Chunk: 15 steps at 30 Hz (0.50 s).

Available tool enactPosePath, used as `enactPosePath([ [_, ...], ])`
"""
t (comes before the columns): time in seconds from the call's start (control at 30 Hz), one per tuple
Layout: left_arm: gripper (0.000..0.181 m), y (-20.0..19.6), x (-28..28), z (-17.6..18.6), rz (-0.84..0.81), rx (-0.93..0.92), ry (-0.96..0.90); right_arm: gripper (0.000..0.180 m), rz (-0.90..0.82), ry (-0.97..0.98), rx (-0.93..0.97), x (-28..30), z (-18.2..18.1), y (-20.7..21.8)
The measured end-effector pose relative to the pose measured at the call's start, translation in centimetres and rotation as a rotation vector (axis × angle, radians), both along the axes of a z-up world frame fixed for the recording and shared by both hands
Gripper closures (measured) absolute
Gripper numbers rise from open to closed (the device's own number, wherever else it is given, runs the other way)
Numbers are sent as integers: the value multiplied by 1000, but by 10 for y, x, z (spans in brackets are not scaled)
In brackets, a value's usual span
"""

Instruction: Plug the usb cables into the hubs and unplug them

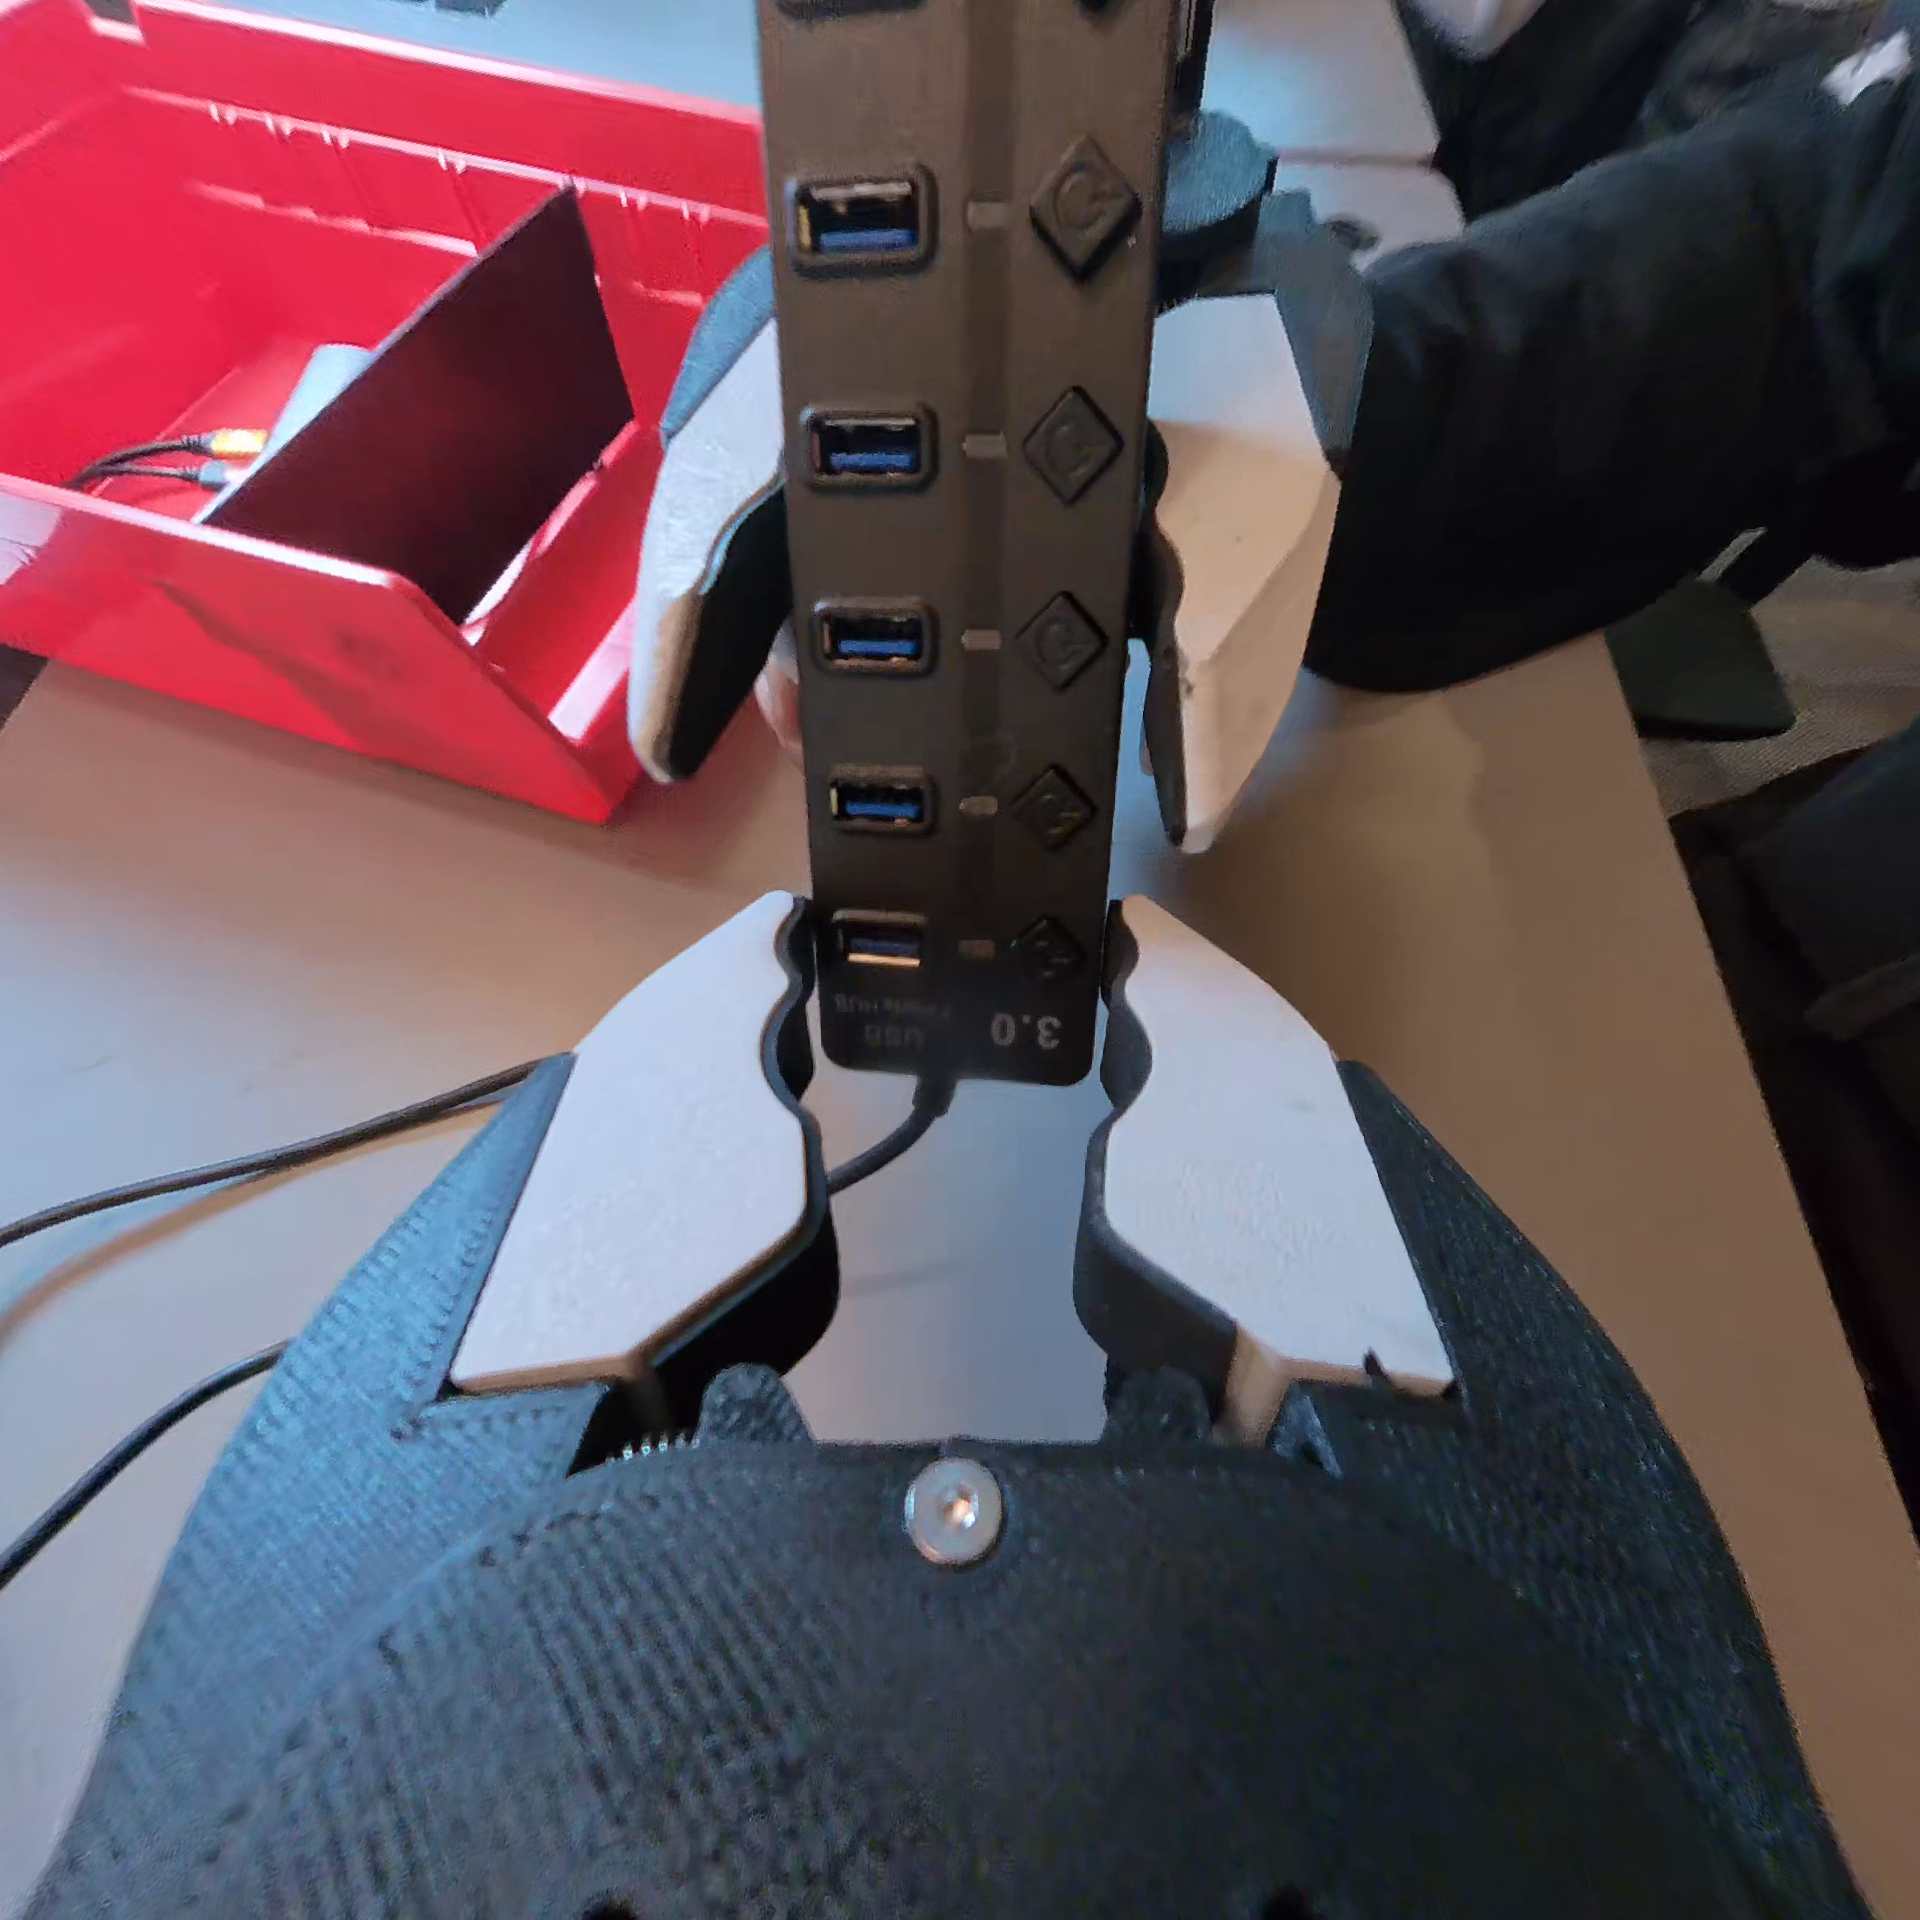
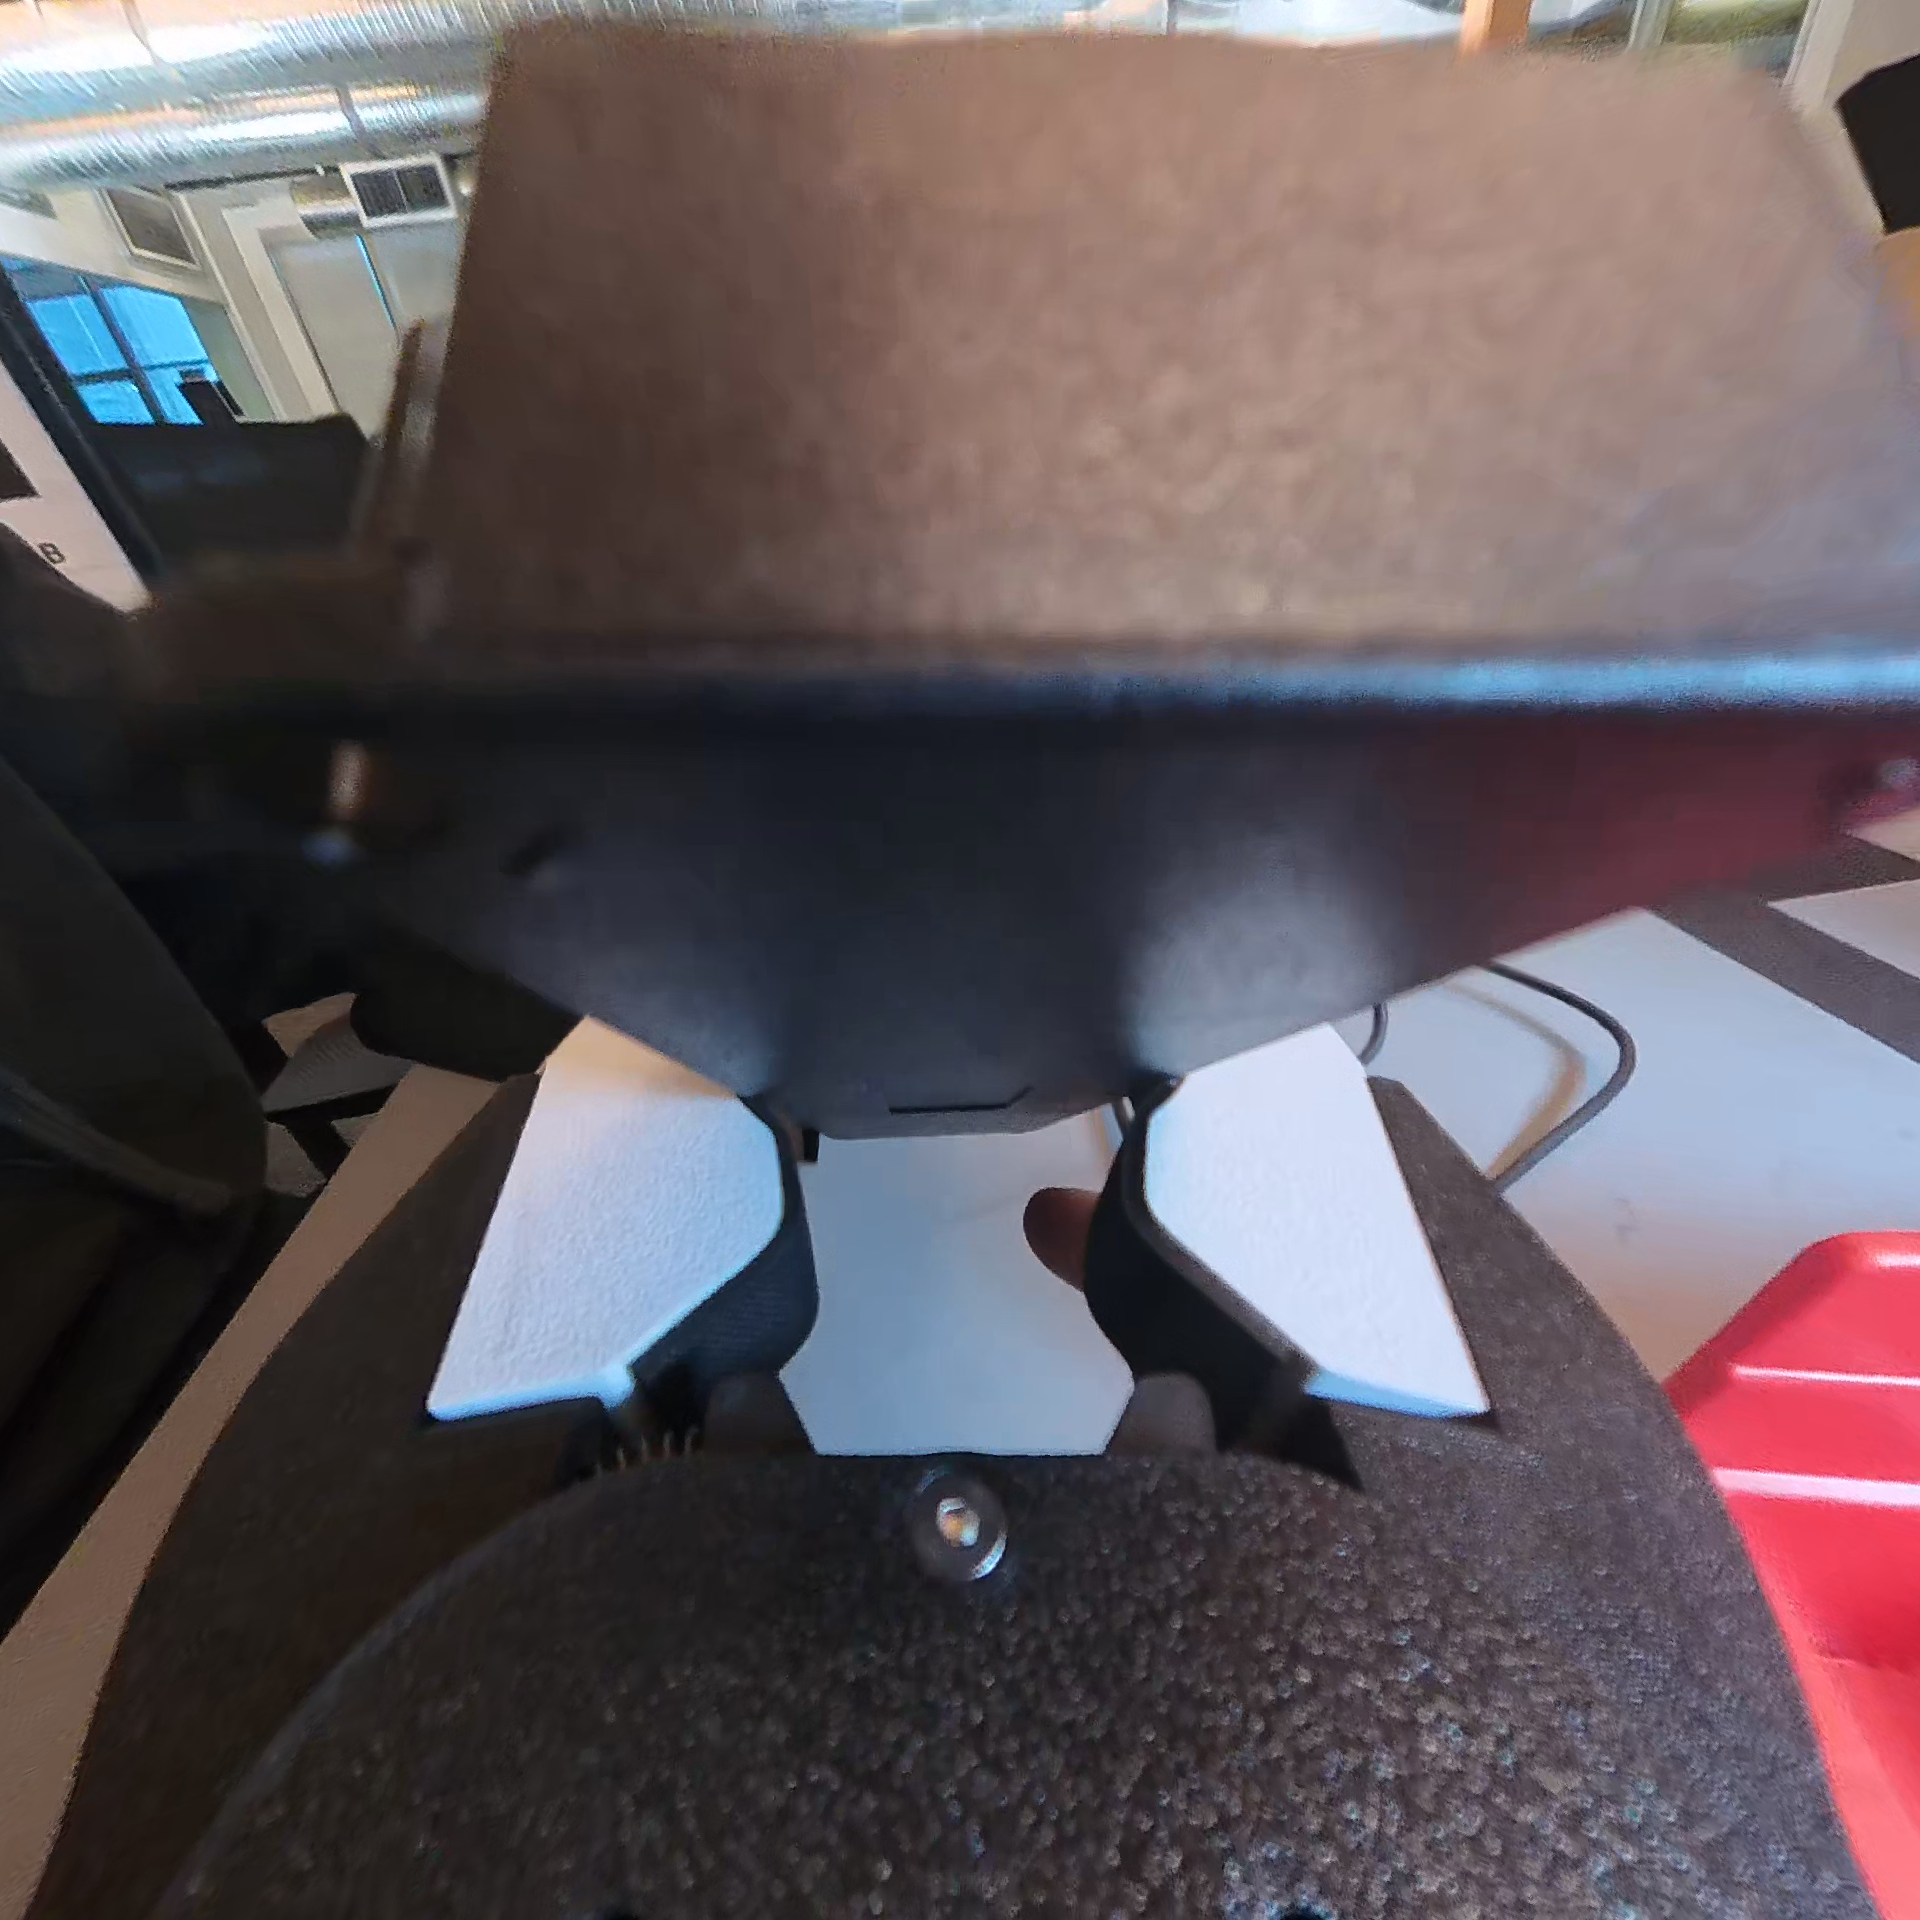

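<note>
Gripping the cable end of a long black USB hub [image 1: 961, 582], the left gripper [image 1: 956, 987] has its white, wavy-edged fingers [image 1: 675, 1132] clamped on either side of the hub's matte plastic body, which stands lifted above the tan bench [image 1: 1403, 1039]. Five rectangular ports with blue tongues run up its face, each beside a diamond-shaped button; the hub's far end is cut off by the frame edge. A thin black cable [image 1: 260, 1153] leaves its near end and trails left across the bench. Farther along, the right gripper [image 1: 914, 623] pinches the hub's sides mid-length, a black sleeve [image 1: 1621, 436] behind it. A glossy red plastic bin [image 1: 343, 623] with a dark divider sits to the left.

From the right wrist view the hub [image 2: 1039, 520] is a blurred dark slab filling the frame; the gripper [image 2: 961, 1132] seems closed on its lower edge, though contact is hard to make out.
</note>
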State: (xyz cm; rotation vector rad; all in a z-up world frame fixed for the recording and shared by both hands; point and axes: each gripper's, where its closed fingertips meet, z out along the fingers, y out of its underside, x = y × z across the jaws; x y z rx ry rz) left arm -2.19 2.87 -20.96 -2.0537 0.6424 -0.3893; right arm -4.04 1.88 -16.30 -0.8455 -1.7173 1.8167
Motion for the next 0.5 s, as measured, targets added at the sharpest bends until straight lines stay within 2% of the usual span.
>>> enactPosePath([
  [0.2, 123, -5, -22, 33, 31, 103, -152, 115, -33, 17, 12, 1, 7, 14],
  [0.3, 118, -7, -26, 26, 35, 94, -120, 115, -42, 23, -24, 0, 10, 18],
  [0.43, 111, 2, -6, 11, 7, 79, -116, 115, -20, 25, -74, 2, 13, 13],
  [0.5, 118, 7, 8, 8, -10, 101, -122, 115, -5, 23, -80, 3, 13, 9],
])
